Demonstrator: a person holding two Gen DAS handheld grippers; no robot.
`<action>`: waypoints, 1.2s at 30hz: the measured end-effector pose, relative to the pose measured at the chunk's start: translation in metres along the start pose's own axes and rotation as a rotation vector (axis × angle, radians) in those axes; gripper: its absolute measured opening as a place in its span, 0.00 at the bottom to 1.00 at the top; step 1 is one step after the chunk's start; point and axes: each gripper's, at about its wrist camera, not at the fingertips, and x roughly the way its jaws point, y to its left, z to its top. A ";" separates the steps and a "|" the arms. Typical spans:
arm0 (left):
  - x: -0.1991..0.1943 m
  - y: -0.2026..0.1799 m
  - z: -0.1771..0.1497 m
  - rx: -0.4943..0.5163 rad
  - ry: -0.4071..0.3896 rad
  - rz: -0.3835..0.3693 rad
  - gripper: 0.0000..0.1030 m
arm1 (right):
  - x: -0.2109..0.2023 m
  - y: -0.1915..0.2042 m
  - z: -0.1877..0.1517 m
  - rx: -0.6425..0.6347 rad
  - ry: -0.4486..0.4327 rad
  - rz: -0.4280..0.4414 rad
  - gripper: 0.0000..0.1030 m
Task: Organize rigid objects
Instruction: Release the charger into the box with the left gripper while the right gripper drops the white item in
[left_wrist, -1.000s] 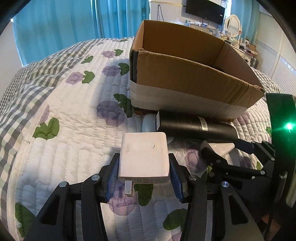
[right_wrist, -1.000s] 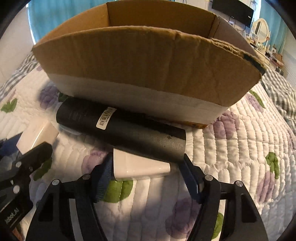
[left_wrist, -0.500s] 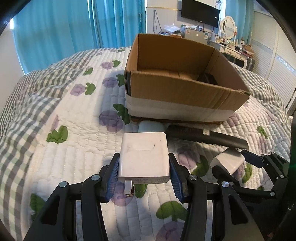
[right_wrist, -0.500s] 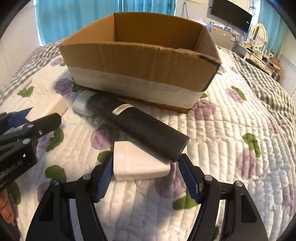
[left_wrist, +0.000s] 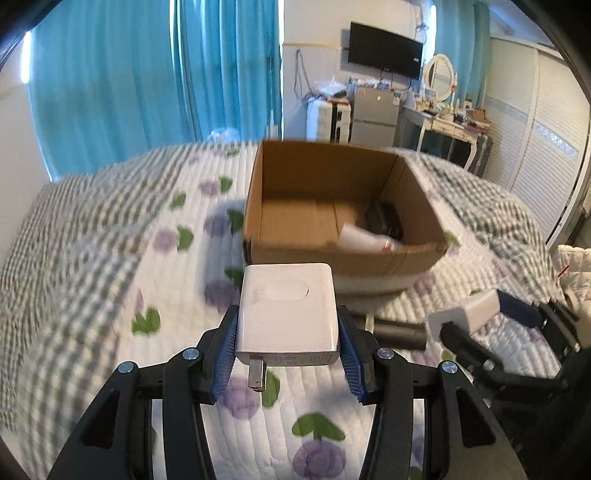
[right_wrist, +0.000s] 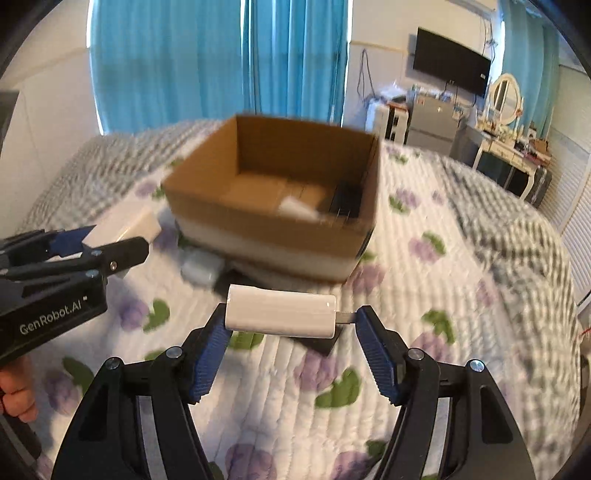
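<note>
The left gripper (left_wrist: 287, 334) is clamped on a square white charger (left_wrist: 288, 314), its blue pads pressed to both sides and a metal prong hanging from the charger's near face. It is held above the floral quilt (left_wrist: 110, 295), near and slightly left of the open cardboard box (left_wrist: 347, 258), which stands farther back on the bed. Inside the box, toward its right end, lie a white item (left_wrist: 360, 236) and a dark object (left_wrist: 384, 219); both are blurred. Just near the box's front wall a black cylinder (left_wrist: 399, 330) lies on the quilt, mostly hidden in both views, with a pale rounded object (right_wrist: 201, 267) at its left end.

To the right, the right gripper (right_wrist: 290, 325) holds a second white charger (right_wrist: 280, 314) crosswise between its jaws: the left pad touches the charger's end, and the metal prong at the other end meets the right pad. This charger is also lifted off the quilt, near the box's front right corner. Blue curtains (right_wrist: 221, 62) hang on the far side, and a wall-mounted television (right_wrist: 450, 72) is far right
</note>
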 end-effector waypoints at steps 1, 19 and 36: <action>-0.003 -0.001 0.007 0.001 -0.011 0.000 0.49 | -0.006 -0.003 0.009 0.000 -0.020 -0.002 0.66; 0.079 -0.024 0.137 0.110 -0.087 -0.007 0.49 | 0.005 -0.044 0.142 -0.052 -0.201 -0.013 0.66; 0.160 -0.027 0.114 0.115 0.096 -0.021 0.50 | 0.087 -0.061 0.140 -0.049 -0.111 0.008 0.66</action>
